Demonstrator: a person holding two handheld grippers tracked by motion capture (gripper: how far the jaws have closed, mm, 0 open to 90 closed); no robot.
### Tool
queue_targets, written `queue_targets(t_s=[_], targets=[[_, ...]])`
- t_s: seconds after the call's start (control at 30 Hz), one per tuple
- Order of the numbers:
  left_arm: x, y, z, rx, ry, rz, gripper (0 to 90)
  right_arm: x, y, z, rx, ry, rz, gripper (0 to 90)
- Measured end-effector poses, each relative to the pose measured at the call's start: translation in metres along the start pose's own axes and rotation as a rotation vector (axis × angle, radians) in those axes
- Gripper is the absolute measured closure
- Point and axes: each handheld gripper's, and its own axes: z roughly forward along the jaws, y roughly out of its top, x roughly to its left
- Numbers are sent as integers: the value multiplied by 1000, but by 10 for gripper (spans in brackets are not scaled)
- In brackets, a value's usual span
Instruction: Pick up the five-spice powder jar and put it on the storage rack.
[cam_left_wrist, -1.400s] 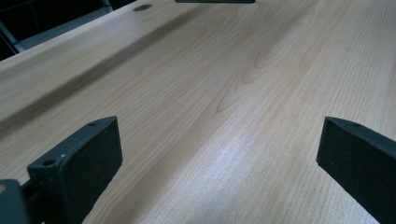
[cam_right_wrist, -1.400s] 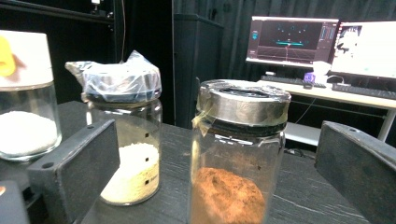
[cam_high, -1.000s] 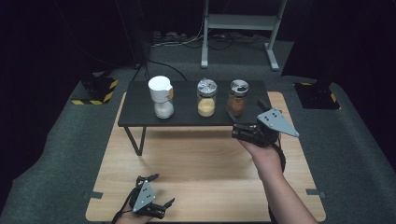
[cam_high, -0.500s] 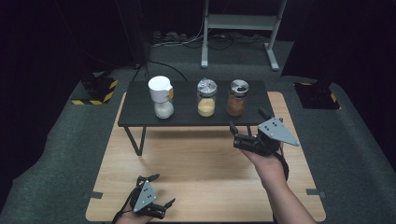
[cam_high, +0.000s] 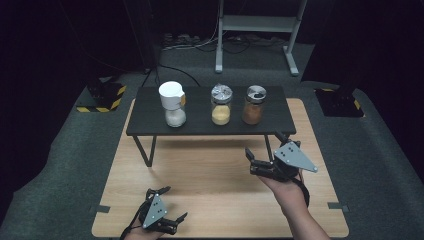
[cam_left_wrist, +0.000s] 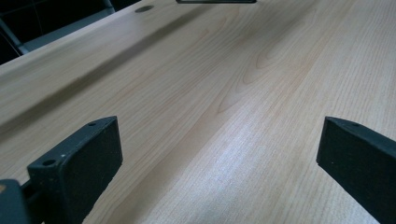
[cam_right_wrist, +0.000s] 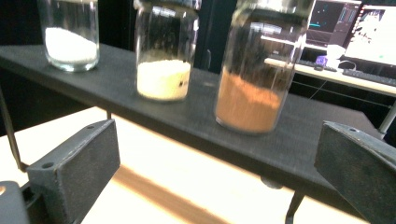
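Three glass jars stand in a row on a low black shelf. One holds white powder under a white lid, the middle one yellow powder, the right one brown powder. My right gripper is open and held in front of the shelf's right end, below the brown jar and apart from it. In the right gripper view the white-powder jar, the yellow-powder jar and the brown-powder jar rise beyond the open right gripper. My left gripper rests open near the table's front edge, over bare wood.
The shelf stands on thin metal legs at the back of a light wooden table. Grey carpet surrounds the table. A metal stand and yellow-black striped bases sit on the floor behind.
My right gripper has drawn back from the shelf's right end toward the person and lower over the wooden table. The left gripper and the jars have stayed still.
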Motion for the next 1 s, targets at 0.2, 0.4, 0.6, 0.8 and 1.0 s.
queue_targets(t_s=[0.2,0.4,0.6,0.8,1.0], targets=[[-1,0,0,1,-2,17,5,4,-19,-5,23,-1,-8,0],[-1,0,0,2,-4,15,5,6,-41,-10,59,4,-5,0],[-1,0,0,0,-3,17,5,9,-61,-13,97,4,-8,0],[-2,0,0,-2,-2,19,5,9,-89,-16,152,-1,-19,0],[-2,0,0,-1,0,20,5,10,-107,-18,192,-1,-14,0]])
